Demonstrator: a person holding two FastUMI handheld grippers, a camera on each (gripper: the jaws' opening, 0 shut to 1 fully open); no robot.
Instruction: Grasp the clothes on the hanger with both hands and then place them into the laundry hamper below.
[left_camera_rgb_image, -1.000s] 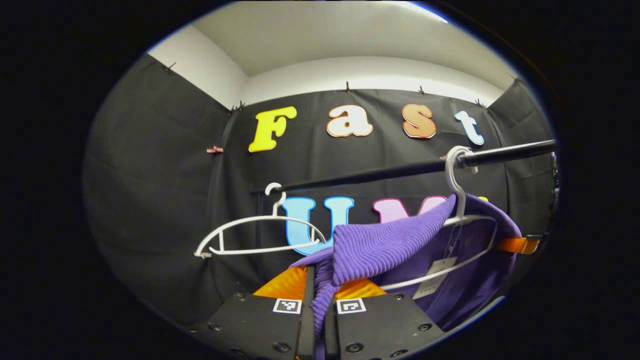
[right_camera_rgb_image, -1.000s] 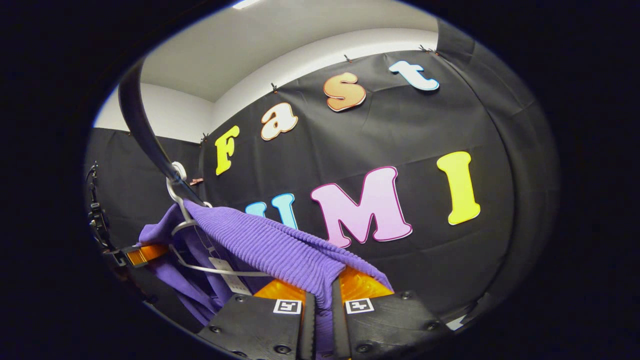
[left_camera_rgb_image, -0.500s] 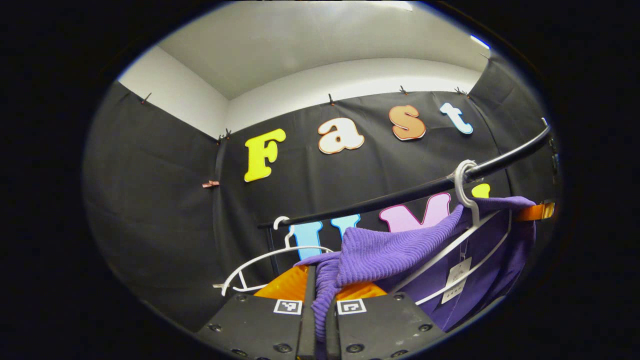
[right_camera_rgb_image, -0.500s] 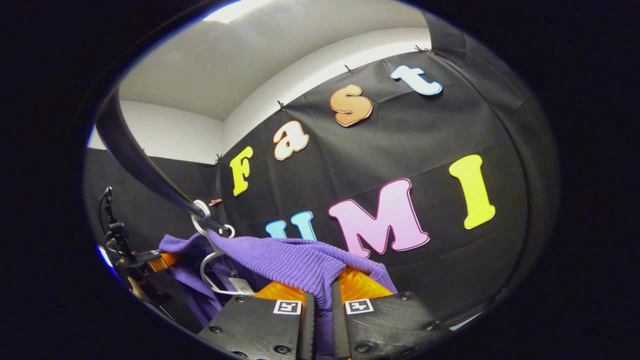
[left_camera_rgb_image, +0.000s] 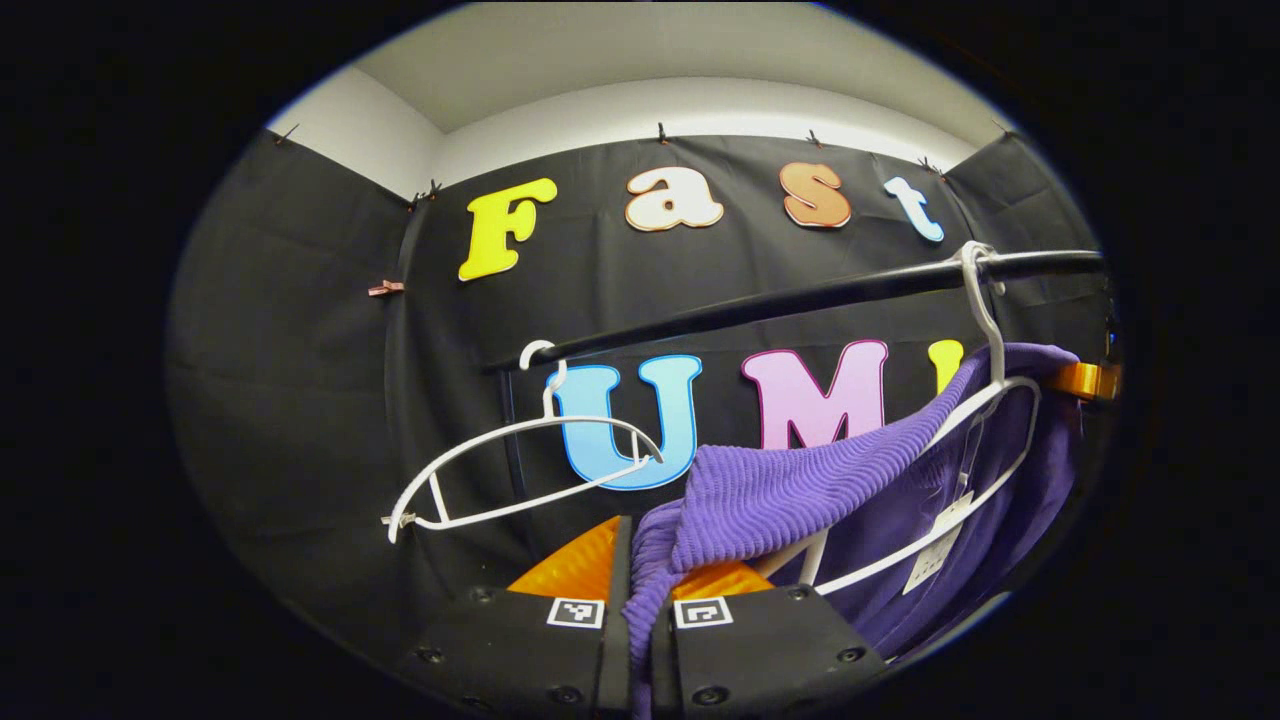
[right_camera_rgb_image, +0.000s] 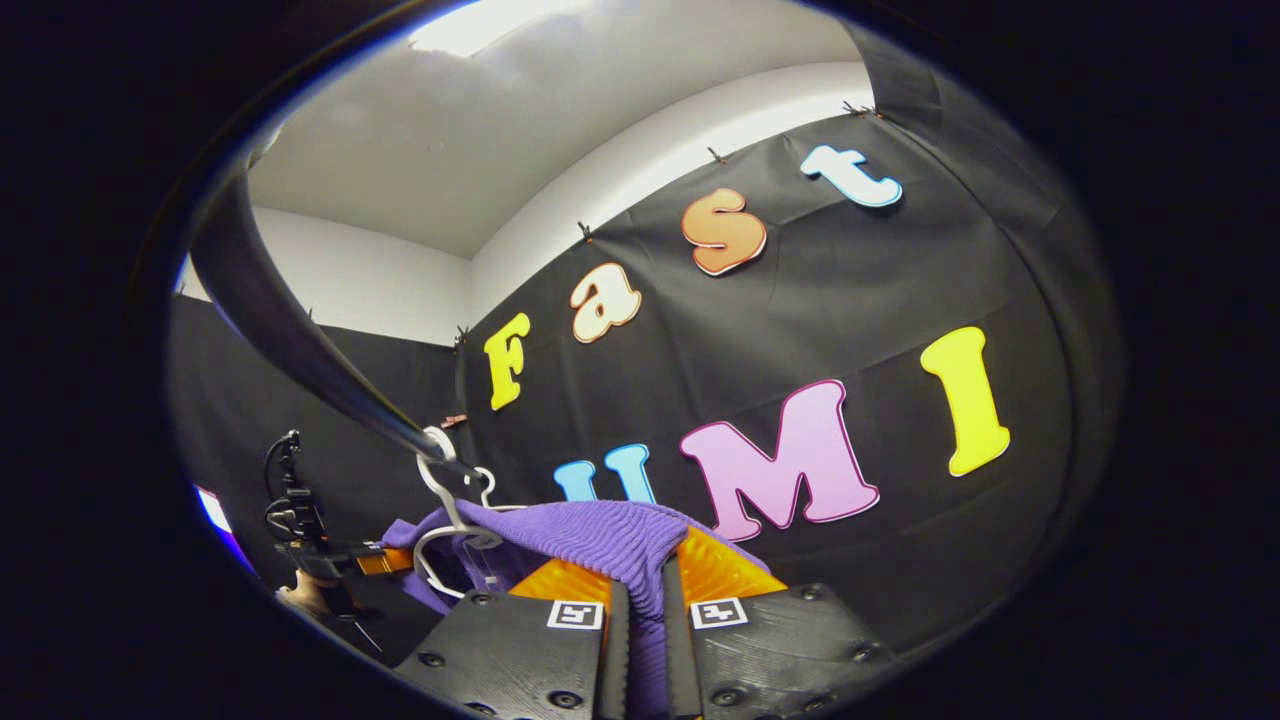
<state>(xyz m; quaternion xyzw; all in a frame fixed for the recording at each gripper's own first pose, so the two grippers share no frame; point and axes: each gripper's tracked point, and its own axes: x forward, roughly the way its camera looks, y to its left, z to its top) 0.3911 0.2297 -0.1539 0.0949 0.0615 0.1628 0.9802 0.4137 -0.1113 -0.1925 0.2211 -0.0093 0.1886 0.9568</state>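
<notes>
In the left gripper view, an empty hanger (left_camera_rgb_image: 520, 470) hangs at the left from the black rail (left_camera_rgb_image: 760, 305), well apart from the work. Just right of it, the left gripper (left_camera_rgb_image: 640, 600) is clamped on a fold of the purple top (left_camera_rgb_image: 790, 490), both fingers pinching the ribbed knit, which runs up and to the right to the second hanger (left_camera_rgb_image: 985, 400). That hanger's hook sits over the rail, and its lower bar with a paper tag (left_camera_rgb_image: 935, 560) shows bare below the cloth, so the top looks partly pulled off, one shoulder apparently still caught on the frame.

In the right gripper view, the other hand's gripper shows far left, then the rail (right_camera_rgb_image: 300, 345) and hanger (right_camera_rgb_image: 450, 520), with the top (right_camera_rgb_image: 600, 535) draped toward the right gripper (right_camera_rgb_image: 640, 610), which is likewise closed on the knit. Holding both ends keeps the garment spread and lets it be drawn sideways off the frame.

The hanger frame and rail are what could snag the fabric. The hamper is out of view, so lowering is yet to come.
</notes>
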